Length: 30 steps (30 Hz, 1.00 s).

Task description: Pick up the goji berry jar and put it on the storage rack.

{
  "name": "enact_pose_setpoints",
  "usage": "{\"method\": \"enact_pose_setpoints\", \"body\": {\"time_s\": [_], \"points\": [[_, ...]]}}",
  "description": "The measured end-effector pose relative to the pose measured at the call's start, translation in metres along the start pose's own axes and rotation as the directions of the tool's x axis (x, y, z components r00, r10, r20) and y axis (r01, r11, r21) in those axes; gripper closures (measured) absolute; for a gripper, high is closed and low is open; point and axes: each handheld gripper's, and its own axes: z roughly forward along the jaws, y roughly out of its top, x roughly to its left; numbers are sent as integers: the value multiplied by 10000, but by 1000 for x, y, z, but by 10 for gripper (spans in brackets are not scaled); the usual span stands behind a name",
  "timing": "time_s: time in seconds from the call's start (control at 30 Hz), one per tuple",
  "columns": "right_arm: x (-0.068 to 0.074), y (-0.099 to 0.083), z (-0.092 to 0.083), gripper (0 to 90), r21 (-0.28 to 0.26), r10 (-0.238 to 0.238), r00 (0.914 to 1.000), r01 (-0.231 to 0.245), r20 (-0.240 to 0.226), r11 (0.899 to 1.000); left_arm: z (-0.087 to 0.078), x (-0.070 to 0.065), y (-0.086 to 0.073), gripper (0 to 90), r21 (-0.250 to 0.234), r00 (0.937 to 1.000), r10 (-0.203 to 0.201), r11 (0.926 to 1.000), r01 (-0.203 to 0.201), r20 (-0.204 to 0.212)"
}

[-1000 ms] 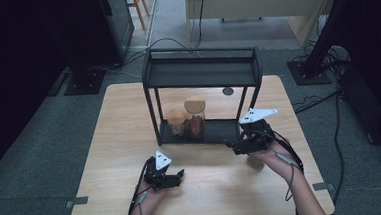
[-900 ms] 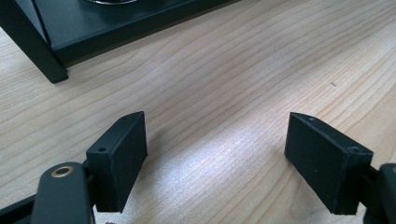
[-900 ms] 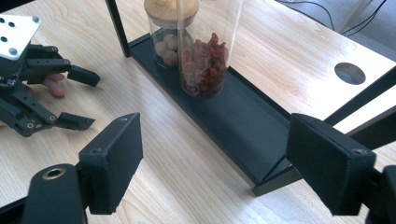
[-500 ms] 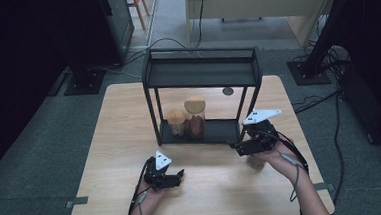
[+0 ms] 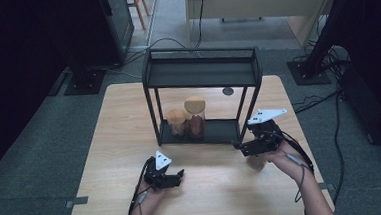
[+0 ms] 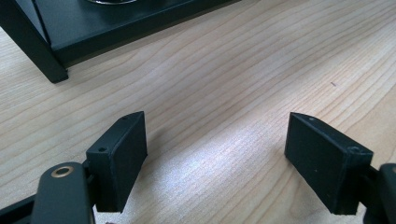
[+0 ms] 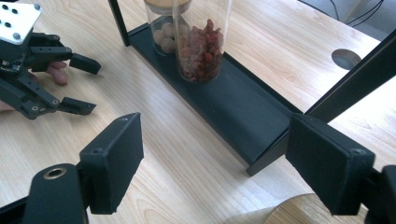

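A black two-tier rack [image 5: 201,74] stands at the back of the wooden table [image 5: 130,141]. On its lower shelf [image 7: 247,112] are two cork-lidded glass jars: a tall one with red dried bits [image 7: 201,46] and a shorter one with pale round pieces [image 7: 163,35]. My right gripper [image 7: 212,163] is open by the rack's right front leg. A third jar's cork lid [image 7: 285,210] lies just below its jaws, and I cannot tell if they touch it. My left gripper [image 6: 215,154] rests open and empty on the bare wood in front of the rack [image 6: 116,23].
A round cable hole [image 5: 228,91] sits in the table behind the rack. Cables trail over the grey floor at the right. The table's front strip between the two hands is bare wood. A black stand base [image 5: 84,81] stands off the table's left rear.
My right gripper has drifted slightly right and nearer the table's front edge. The left gripper and the jars on the shelf have not moved.
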Motion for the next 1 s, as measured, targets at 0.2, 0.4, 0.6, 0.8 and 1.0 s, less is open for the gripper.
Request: {"method": "enact_pose_setpoints", "body": {"time_s": [0.2, 0.4, 0.6, 0.8, 1.0], "points": [[-3, -2, -2, 194, -50, 159, 9996, -160, -212, 9999, 0, 0, 0, 214, -10, 10000, -28, 10000, 28, 8], [-5, -2, -5, 194, -27, 301, 9989, -302, -371, 9995, 0, 0, 0, 215, -15, 10000, -28, 10000, 28, -4], [-7, -4, -6, 194, 25, 292, 9981, -291, -537, 9996, 0, 0, 0, 214, 3, 10000, 1, 10000, -1, -6], [-8, -5, -9, 194, 21, 247, 9984, -246, -513, 9997, 0, 0, 0, 215, 6, 10000, 6, 10000, -6, -10], [-10, -7, -12, 194, 52, 281, 9987, -279, -420, 9996, 0, -1, 0, 214, -12, 10000, -15, 10000, 15, -25]]}}
